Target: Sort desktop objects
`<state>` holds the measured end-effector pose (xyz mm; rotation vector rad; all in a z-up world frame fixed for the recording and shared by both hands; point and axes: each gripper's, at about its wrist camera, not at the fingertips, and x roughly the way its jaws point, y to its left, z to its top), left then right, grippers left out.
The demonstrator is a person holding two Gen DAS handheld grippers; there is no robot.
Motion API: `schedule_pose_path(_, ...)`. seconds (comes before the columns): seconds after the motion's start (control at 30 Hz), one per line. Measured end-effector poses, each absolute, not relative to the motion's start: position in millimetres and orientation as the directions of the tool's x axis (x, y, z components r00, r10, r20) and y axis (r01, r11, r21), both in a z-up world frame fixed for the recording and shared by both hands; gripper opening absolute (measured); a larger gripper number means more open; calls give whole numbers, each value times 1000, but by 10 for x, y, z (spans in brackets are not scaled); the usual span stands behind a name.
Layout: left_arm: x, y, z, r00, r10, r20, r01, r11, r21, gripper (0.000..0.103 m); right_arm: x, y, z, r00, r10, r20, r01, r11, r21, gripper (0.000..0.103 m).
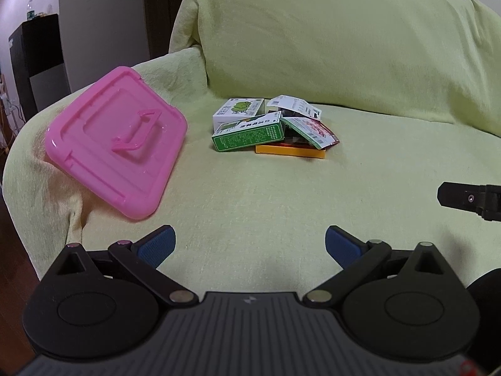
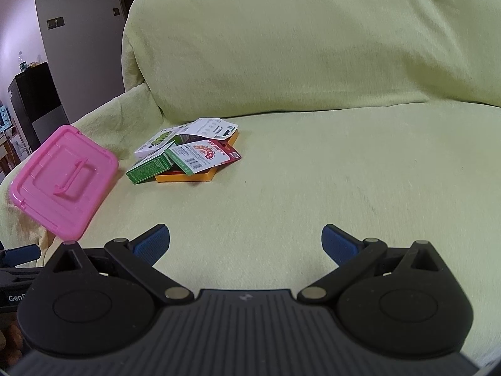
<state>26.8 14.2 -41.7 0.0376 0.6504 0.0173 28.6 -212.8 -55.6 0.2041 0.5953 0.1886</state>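
On the sofa seat (image 1: 281, 206), toward its back edge, lay a small pile (image 1: 272, 125) of packets and boxes: a green box (image 1: 247, 136) at the front left, a white box (image 1: 238, 111) behind it, a red-and-white sachet (image 1: 308, 131) leaning across the top, and an orange box (image 1: 291, 152) flat underneath. At the seat's left edge, propped tilted against the covered armrest, was a pink lid (image 1: 117, 141) with its handle facing out. No box matching that lid showed in either view.

The left gripper (image 1: 250, 244) hovered above the front of the seat with its jaws spread wide and nothing between them. The right gripper (image 2: 245, 241) was likewise fully spread and empty, near the front edge; its tip appeared at the right margin of the left wrist view. Both were well apart from the pile.

The sorting looked barely begun. Trouble would most likely come from the pile itself: the items overlapped, so pulling the green box or the orange one out from below could drag the sachet along or tip the white box over. The soft cover would give under pressure, so jaws pressing down on a flat item might catch cloth with it. The lid, resting at a slant, might slide if nudged.
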Motion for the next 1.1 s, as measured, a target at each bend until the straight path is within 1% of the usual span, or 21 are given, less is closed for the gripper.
schedule_pose_path(0.73, 250, 166, -415, 797, 29, -604, -10, 999, 34, 102, 279, -2138, -569, 810, 233, -539, -119, 964, 239, 102)
schedule_pose_path(1.1, 244, 139, -412, 798, 40, -602, -10, 999, 53, 102, 279, -2158, -570, 807, 239, -540, -117, 961, 250, 102)
